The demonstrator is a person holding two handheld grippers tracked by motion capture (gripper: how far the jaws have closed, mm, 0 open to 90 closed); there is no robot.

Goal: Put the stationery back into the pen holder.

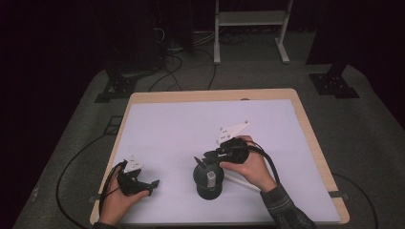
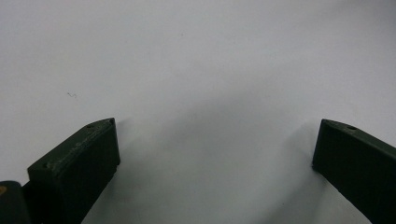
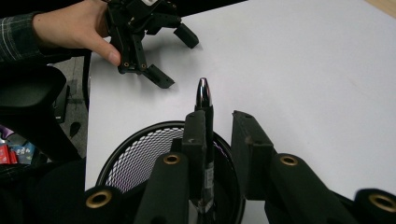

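**Pen stands in the cup between the right claw's jaws**

The mesh cup (image 1: 208, 180) stands on the white surface (image 1: 181, 129), toward its near edge and a little right of the middle. In the right gripper view the cup (image 3: 140, 149) is a black wire basket seen from above, and a pen (image 3: 204, 100) with a shiny rounded tip rises out of it, upright. The pen lies against the inner face of one jaw of the right claw (image 3: 218, 126); a gap shows between the pen and the other jaw, so the jaws are slightly apart and not pressing it from both sides. In the high view the right claw (image 1: 206, 164) hangs just above the cup's mouth, and a thin white stick (image 1: 241, 182) lies on the surface just right of the cup.

The left claw (image 1: 143, 183) rests well left of the cup, near the surface's near edge. Its jaws stand wide apart, with nothing but bare surface between them in the left gripper view (image 2: 215, 144).
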